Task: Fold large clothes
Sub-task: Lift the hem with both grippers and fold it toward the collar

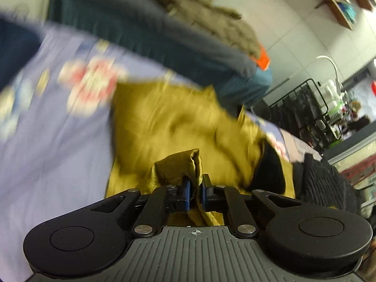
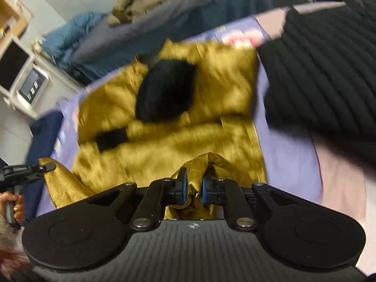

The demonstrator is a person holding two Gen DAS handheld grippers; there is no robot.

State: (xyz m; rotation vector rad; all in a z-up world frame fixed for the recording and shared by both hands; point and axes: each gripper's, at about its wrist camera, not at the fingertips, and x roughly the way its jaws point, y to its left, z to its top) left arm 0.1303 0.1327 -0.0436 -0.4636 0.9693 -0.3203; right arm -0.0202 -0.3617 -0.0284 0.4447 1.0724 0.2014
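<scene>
A mustard-yellow jacket (image 2: 178,122) with a black collar lining (image 2: 166,91) lies spread on a lilac bedsheet (image 2: 289,155). It also shows in the left wrist view (image 1: 164,127). My left gripper (image 1: 195,185) is shut on a bunched fold of the jacket's near edge. My right gripper (image 2: 194,183) is shut on another bunched fold of the same edge. The left gripper also shows at the right wrist view's left edge (image 2: 28,169), holding the jacket's corner. Both views are motion-blurred.
A black ribbed garment (image 2: 329,70) lies right of the jacket. A khaki coat (image 1: 211,16) lies on a dark blue bed behind. A black wire rack (image 1: 305,108) and shelves stand at the right. The sheet has a flower print (image 1: 89,84).
</scene>
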